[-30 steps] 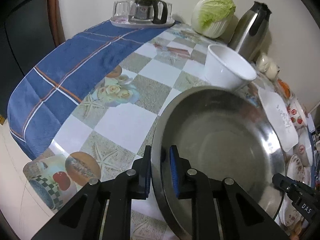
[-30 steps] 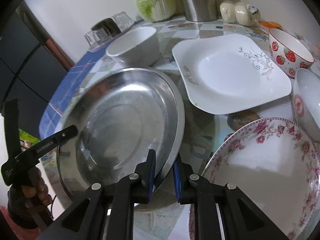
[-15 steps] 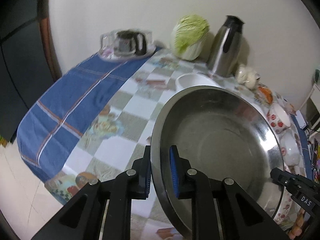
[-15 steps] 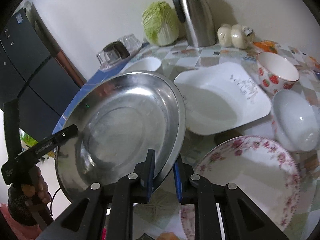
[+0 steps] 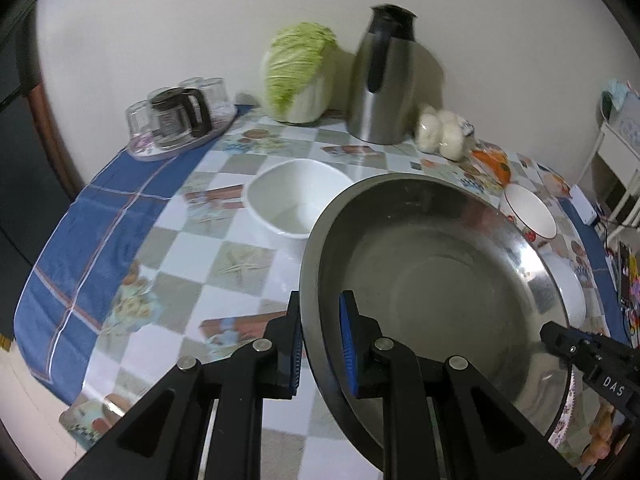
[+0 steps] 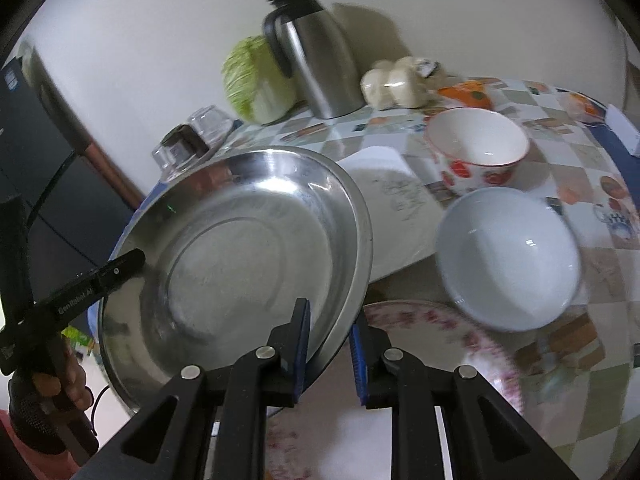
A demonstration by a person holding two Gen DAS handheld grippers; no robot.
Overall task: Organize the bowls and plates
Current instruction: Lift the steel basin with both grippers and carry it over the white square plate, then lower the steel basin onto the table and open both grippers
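Note:
A large steel basin [image 5: 432, 292] is held in the air over the table by both grippers. My left gripper [image 5: 320, 344] is shut on its left rim. My right gripper [image 6: 330, 356] is shut on its right rim, where the basin [image 6: 240, 256] fills the left half of the view. Under and beside it lie a white square plate [image 6: 396, 216], a plain white bowl [image 6: 508, 256], a strawberry bowl [image 6: 476, 148], a pink floral plate [image 6: 432, 344] and a white round bowl [image 5: 296, 200].
At the back stand a cabbage [image 5: 300, 72], a steel thermos jug [image 5: 384, 80], a bag of white buns [image 5: 440, 132] and a tray with a glass pot and cups [image 5: 176, 120]. A blue cloth [image 5: 92, 240] covers the table's left edge.
Both grippers have lifted the steel basin up off the table and carried it to the right. More of the far table and the bowls below now show.

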